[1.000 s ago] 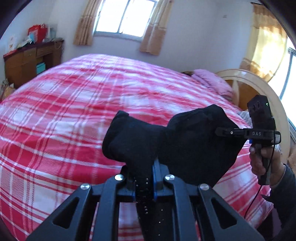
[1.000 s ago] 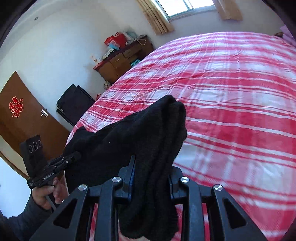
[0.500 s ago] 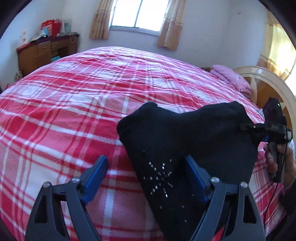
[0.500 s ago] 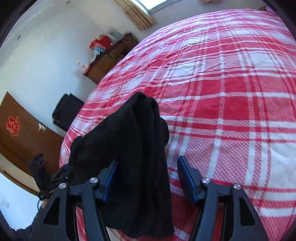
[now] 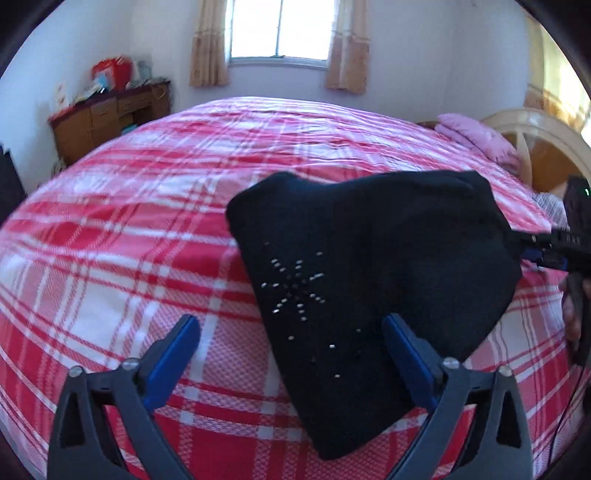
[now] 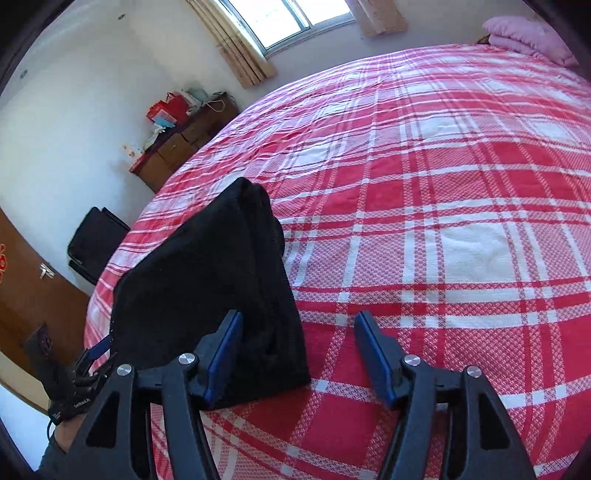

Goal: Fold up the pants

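- Left gripper: blue-padded fingers spread wide and opening further. Pads are clear of the cloth; the folded black knit pants with small silver studs lie partly between them, nearer the right-hand pad.
- Pants sit on the red-and-white plaid bedspread, near the bed's close edge, as a compact folded bundle. Stud pattern faces up on the near-left part.
- Left wrist view, far left: brown wooden dresser against the wall with red bags and clutter on top. Centre back: bright window with beige curtains. Right: pink pillow at the head of the bed, beside a cream curved headboard.
- Same view, right edge: right gripper sits at the bundle's right corner; whether it touches the cloth I cannot tell from there.
- Right wrist view, lower left: left gripper and the hand holding it, at the bundle's far corner.
- Right gripper: fingers parted about halfway, nothing clamped. Left pad sits against the pants' near edge, right pad over bare bedspread.
- Black bag or case stands on the floor past the bed's left side.
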`<state>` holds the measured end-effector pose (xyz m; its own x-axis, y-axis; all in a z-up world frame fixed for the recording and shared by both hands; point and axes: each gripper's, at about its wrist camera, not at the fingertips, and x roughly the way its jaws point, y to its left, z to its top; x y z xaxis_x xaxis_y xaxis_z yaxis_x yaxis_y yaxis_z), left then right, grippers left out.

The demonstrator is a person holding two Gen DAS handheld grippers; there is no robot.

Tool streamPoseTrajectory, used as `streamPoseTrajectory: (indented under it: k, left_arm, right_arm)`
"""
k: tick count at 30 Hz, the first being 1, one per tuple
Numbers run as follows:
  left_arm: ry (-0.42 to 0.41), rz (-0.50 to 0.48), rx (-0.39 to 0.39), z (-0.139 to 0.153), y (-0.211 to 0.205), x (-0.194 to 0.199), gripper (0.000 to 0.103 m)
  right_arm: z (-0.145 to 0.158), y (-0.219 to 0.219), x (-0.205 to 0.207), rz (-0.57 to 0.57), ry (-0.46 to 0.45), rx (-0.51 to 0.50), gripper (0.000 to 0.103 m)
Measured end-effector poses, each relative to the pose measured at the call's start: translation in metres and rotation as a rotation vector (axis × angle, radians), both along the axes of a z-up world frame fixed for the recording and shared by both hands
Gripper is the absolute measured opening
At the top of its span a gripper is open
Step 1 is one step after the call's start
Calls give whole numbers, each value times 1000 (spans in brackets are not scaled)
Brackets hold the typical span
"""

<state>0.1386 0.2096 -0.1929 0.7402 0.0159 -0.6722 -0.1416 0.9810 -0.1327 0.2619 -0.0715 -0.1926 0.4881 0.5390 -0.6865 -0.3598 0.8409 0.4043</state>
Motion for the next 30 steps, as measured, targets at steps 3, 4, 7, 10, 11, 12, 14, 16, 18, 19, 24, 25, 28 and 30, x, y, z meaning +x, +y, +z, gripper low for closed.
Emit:
streamPoseTrajectory:
  k: [3, 4, 7, 10, 11, 12, 14, 16, 18, 19, 24, 25, 28, 30]
  left_arm:
    - [12, 37, -41, 5, 5, -4, 103]
    - [13, 47, -29, 8, 4, -6, 103]
    - [-15, 59, -18, 20, -1, -15, 103]
    - [-51, 68, -20, 35, -7, -26, 103]
    - [-64, 63, -18, 40, -9, -30, 103]
    - [-74, 57, -13, 45, -13, -32, 103]
    - [-98, 42, 9, 56, -21, -40, 103]
    - [-126, 26, 24, 68, -27, -46, 103]
    - [-151, 7, 29, 80, -32, -56, 103]
    - [-161, -4, 27, 85, -36, -61, 103]
    - [-204, -48, 59, 108, -50, -81, 103]
    - [-215, -53, 58, 113, -53, -83, 103]
    - [-244, -72, 59, 121, -58, -88, 103]
    - [-258, -86, 58, 125, -61, -91, 103]
  right_arm:
    - [5, -4, -7, -24, -24, -12, 66]
    - [9, -3, -9, -39, -29, -5, 66]
    - [16, -16, -19, -89, -48, 23, 66]
    - [27, -25, -29, -140, -63, 37, 66]
    - [32, -27, -36, -154, -71, 44, 66]
    - [37, -28, -43, -166, -78, 45, 66]
    - [46, -30, -60, -182, -97, 47, 66]
    - [56, -29, -80, -194, -121, 58, 66]
    - [65, -25, -98, -195, -140, 68, 66]
    - [72, -22, -109, -196, -158, 68, 66]
    - [106, -3, -159, -165, -284, 28, 66]
    - [113, 1, -167, -159, -310, 9, 66]
    - [130, 15, -188, -132, -371, -52, 67]
    - [137, 21, -196, -119, -400, -74, 67]
